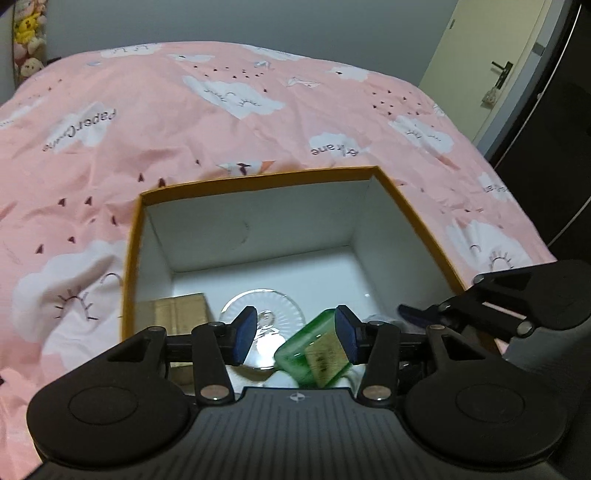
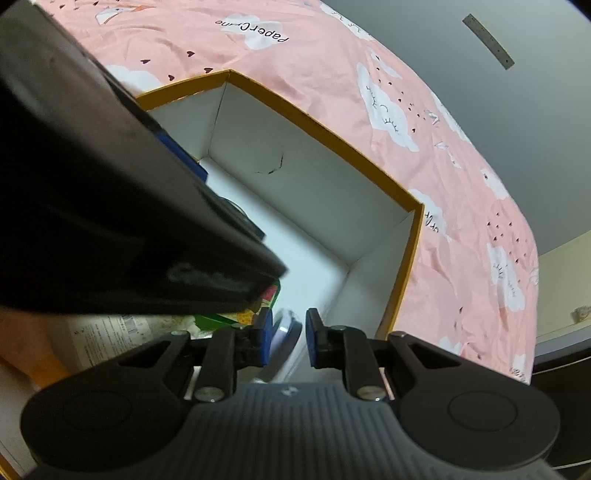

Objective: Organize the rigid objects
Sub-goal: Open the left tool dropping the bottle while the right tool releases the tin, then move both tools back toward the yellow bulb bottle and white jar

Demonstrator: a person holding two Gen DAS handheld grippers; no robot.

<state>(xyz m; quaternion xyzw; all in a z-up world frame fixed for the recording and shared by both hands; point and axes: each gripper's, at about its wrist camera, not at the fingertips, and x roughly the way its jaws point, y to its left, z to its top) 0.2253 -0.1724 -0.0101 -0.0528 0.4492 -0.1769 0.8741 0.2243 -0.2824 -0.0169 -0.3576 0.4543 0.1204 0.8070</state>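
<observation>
We lower the green translucent plastic bottle [image 1: 314,354] into the orange-rimmed white cardboard box [image 1: 258,225]; our left gripper [image 1: 295,334] is spread, its right pad touching the bottle, while our right gripper [image 2: 289,338] pinches a thin pale rim. Next, lift clear.

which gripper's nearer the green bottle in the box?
Left. The left gripper has the green bottle between its open fingers, against the right one. The right gripper sits off to the bottle's right, by the box wall.

1. A pink bedspread [image 1: 155,122] printed with white clouds, small dark hearts and paper cranes covered the bed across the upper half of the left wrist view.
2. Plush toys [image 1: 27,37] were stacked in the upper left corner.
3. A cream door [image 1: 476,74] with a dark handle [image 1: 501,72] stood at upper right.
4. A grey wall [image 1: 258,22] ran behind the bed.
</observation>
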